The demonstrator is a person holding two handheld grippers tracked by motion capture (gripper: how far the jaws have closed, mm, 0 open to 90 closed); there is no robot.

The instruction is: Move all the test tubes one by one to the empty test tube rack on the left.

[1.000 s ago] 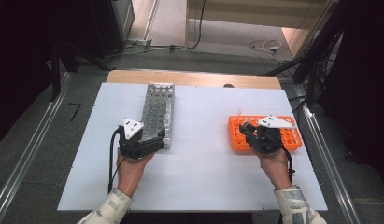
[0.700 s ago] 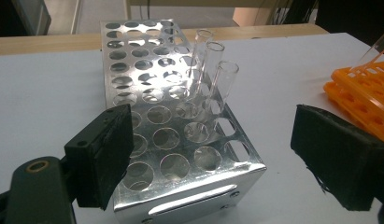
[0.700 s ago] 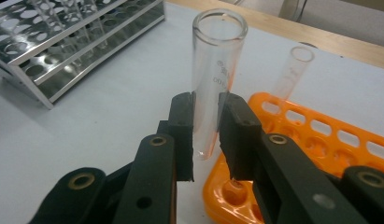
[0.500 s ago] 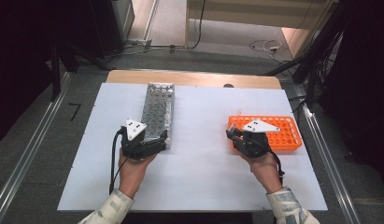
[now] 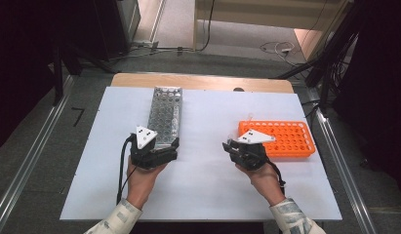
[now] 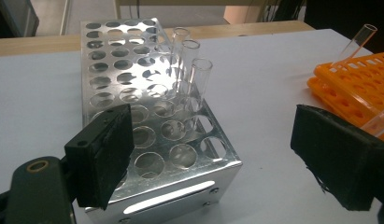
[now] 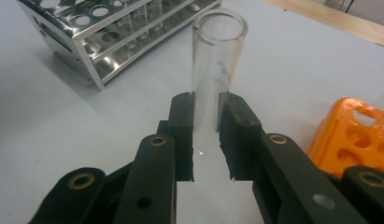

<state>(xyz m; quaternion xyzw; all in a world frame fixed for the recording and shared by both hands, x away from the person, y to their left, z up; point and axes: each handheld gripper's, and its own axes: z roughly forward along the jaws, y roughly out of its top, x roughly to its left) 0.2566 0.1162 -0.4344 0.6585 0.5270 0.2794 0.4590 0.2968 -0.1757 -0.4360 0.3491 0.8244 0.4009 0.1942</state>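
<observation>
Right claw [image 7: 206, 135] clamps glass tube [image 7: 216, 60] above table [image 7: 49, 121]

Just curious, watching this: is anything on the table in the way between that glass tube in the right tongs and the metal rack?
Nothing visible. The glass tube is clamped in the right tongs, and bare white table lies between it and the metal rack. The left tongs sit open at the rack's near end.

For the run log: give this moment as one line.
right gripper: shut on clear glass test tube | left gripper: open, at perforated steel rack | orange plastic rack: right
</observation>
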